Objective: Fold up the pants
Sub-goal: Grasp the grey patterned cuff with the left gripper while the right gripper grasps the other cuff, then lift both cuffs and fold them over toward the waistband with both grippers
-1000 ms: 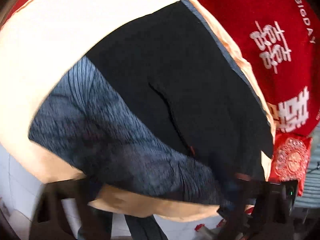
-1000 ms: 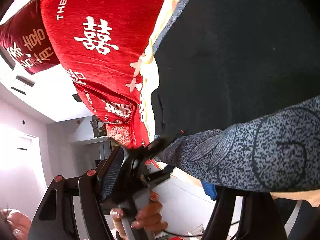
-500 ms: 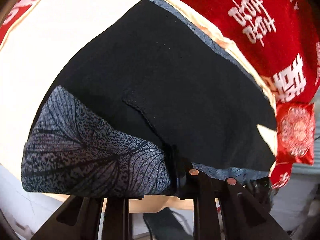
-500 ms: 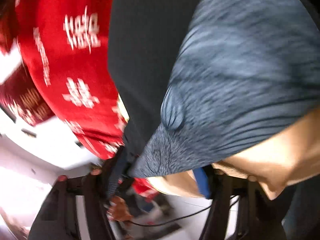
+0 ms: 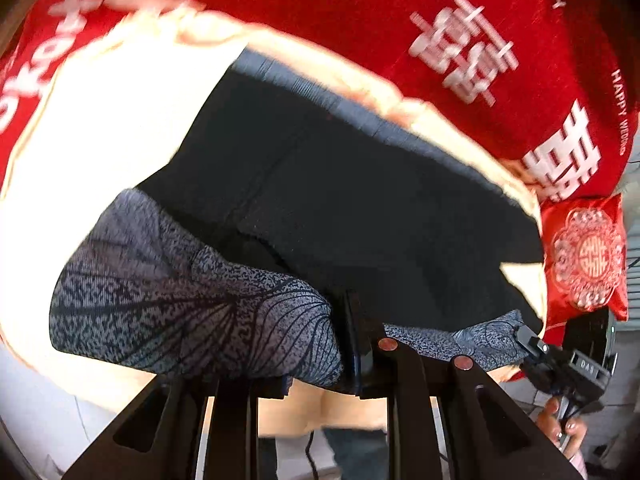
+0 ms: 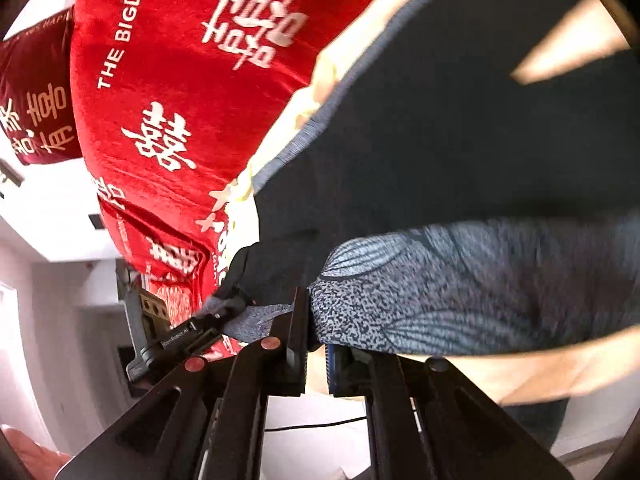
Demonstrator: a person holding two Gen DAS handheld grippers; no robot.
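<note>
Left hand-held gripper (image 5: 320,364) clenched on pants (image 5: 340,200) hem, right hand-held gripper (image 6: 318,344) closing on it

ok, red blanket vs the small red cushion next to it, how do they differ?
The red blanket is large, spread behind the pants; the small cushion sits at its right end. Blanket carries big white characters and English words; cushion has one round patterned medallion. Both are red.

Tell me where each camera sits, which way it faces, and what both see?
Left wrist: rides the left hand-held gripper, looking down its fingers at black pants with a grey leaf-print hem; a hand shows.
Right wrist: rides the right hand-held gripper, whose jaws are closing on that hem.
Shared: pants, red embroidered bedding, each other's gripper.
</note>
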